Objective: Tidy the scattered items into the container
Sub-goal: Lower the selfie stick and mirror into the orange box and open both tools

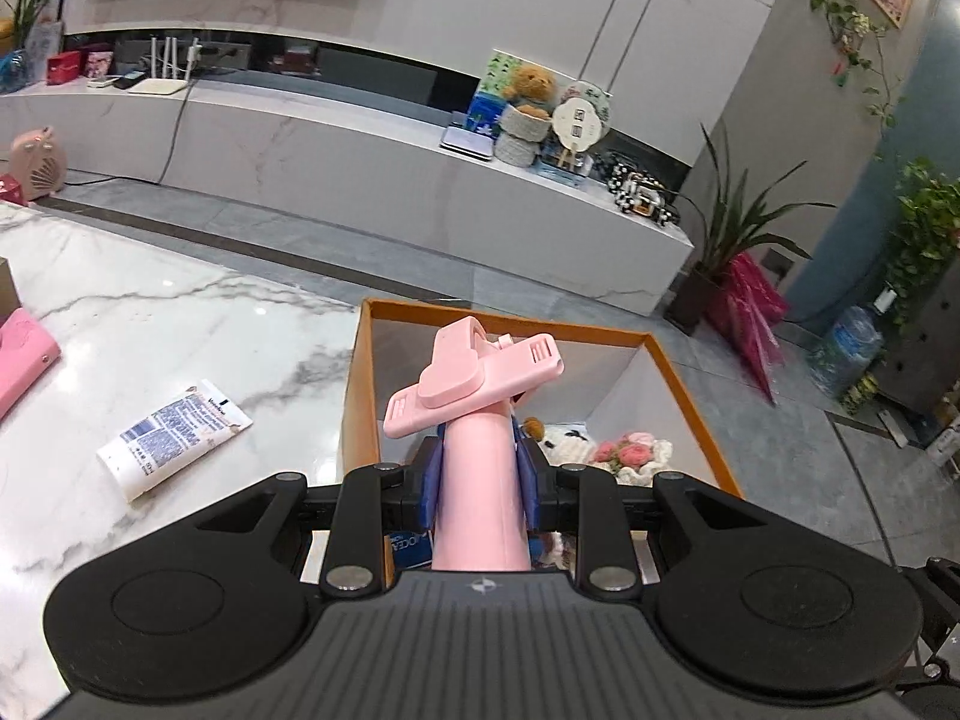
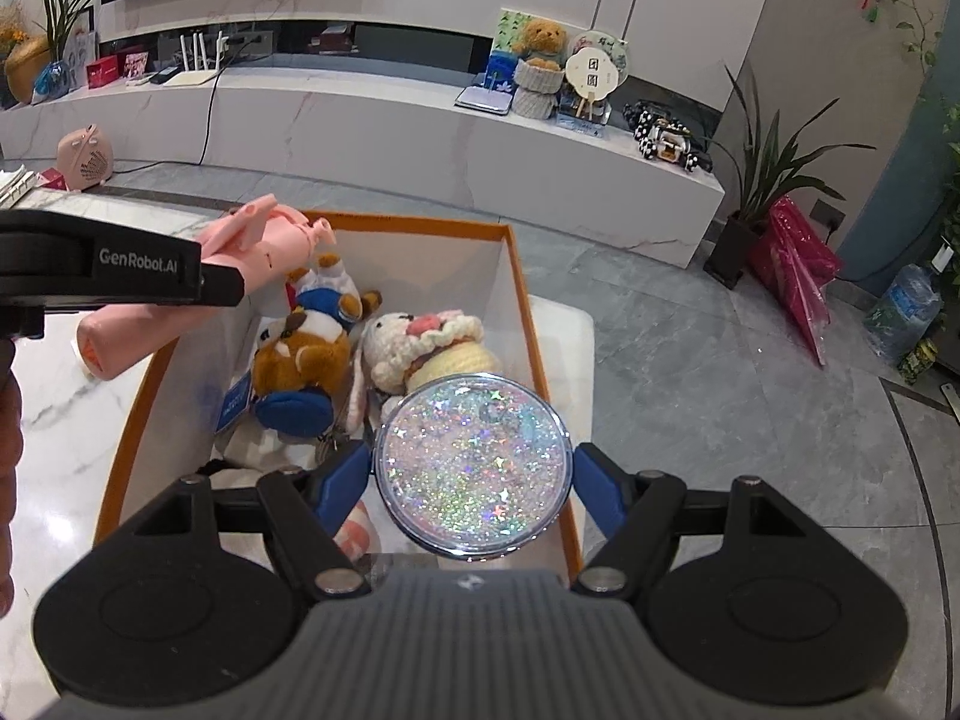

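My left gripper [image 1: 480, 474] is shut on a pink folding handheld fan [image 1: 474, 384] and holds it over the near left edge of the orange-rimmed white box [image 1: 360, 360]. The fan also shows in the right wrist view [image 2: 264, 246], beside the left gripper [image 2: 228, 282]. My right gripper [image 2: 474, 480] is shut on a round glittery compact [image 2: 474, 468] above the box [image 2: 516, 300]. In the box lie a brown plush toy [image 2: 300, 354] and a crocheted white bunny [image 2: 420, 348]. A white tube [image 1: 174, 438] lies on the marble table.
A pink case [image 1: 24, 354] lies at the table's left edge [image 1: 120, 312]. Behind is a long white TV cabinet [image 1: 360, 150] with a teddy bear, a fan and a router. Potted plants [image 1: 738, 228] and a water jug [image 1: 846, 348] stand on the floor at right.
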